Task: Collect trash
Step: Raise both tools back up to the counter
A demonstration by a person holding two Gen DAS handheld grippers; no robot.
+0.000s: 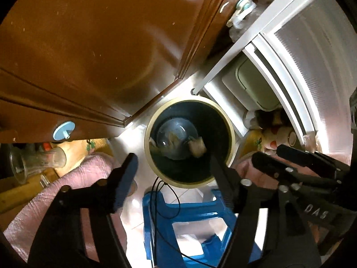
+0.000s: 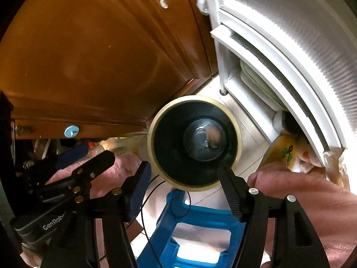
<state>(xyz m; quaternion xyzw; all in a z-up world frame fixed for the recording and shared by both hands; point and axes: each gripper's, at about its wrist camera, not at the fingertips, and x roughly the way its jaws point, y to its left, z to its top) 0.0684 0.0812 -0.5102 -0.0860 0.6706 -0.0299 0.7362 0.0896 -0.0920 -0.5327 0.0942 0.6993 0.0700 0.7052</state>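
Two grippers point almost straight down over a round bin [image 1: 189, 143] with a cream rim and a dark inside, which stands on the pale floor beside a brown cabinet door [image 1: 93, 51] and a white door frame [image 1: 256, 33]. From its own wrist view the left gripper [image 1: 173, 174] has its jaws spread wide with nothing between them, and the right gripper [image 2: 185, 178] likewise stands well open and empty, its tips just at the near rim of the bin. Down in the bin a crumpled scrap of tissue [image 1: 197, 148] shows in the left view, lying beside a clear plastic dome [image 1: 177, 138] at the bottom; in the right view only the dome can be made out, so the scrap counts as dropped. Such paper is light, soft and easily crushed, so it needs only a gentle pinch across its bulk, while the dome looks smooth and slippery and would be better taken at its edge. A blue plastic stool [image 2: 200, 227] sits just this side of the bin, with a thin black cable [image 1: 156, 201] looping over it, which could snag a jaw. Pink fabric [image 1: 67, 189] lies to the left, and a glass vase [image 1: 33, 160] rests on its side beyond it, fragile and best kept clear of.
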